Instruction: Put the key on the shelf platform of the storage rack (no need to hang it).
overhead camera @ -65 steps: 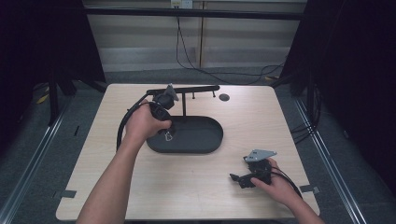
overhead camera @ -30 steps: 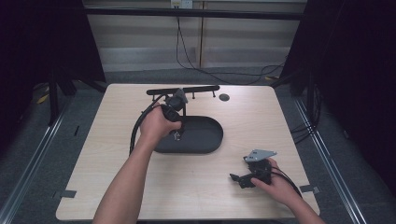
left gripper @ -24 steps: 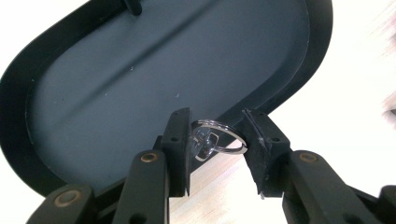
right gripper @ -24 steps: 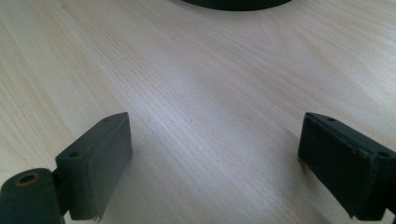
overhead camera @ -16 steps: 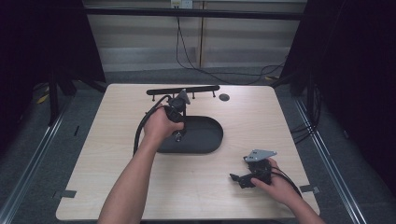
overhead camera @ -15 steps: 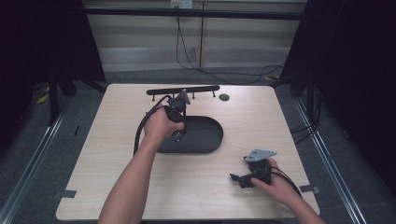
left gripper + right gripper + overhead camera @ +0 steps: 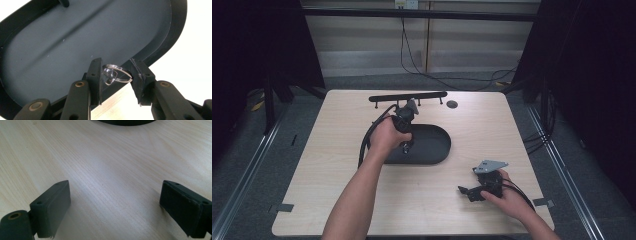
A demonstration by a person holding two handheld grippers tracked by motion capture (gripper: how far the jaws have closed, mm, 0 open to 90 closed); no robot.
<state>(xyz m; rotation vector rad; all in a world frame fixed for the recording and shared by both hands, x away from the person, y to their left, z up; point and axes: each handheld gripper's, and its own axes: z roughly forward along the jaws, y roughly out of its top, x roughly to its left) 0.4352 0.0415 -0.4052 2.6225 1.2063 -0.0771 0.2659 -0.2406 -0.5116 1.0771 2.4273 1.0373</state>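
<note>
A silver key ring (image 7: 117, 73) with a small clear charm sits between the pads of my left gripper (image 7: 116, 75), which is shut on it. It hangs just above the near rim of a black oval tray (image 7: 62, 37). In the high view, my left gripper (image 7: 406, 144) points down over the middle of the tray (image 7: 434, 147), with the ring at its tips. My right gripper (image 7: 468, 191) rests on the table near the front right corner. Its jaws stand wide apart in the right gripper view (image 7: 115, 202), with only bare wood between them.
A black bar rack (image 7: 407, 96) on short posts stands behind the tray. A small dark round disc (image 7: 452, 104) lies to the right of it. The light wooden table (image 7: 492, 135) is ringed by dark floor and cables.
My left hand has carried the key ring rightward from the tray's left part to its middle. The right hand has stayed in place.
</note>
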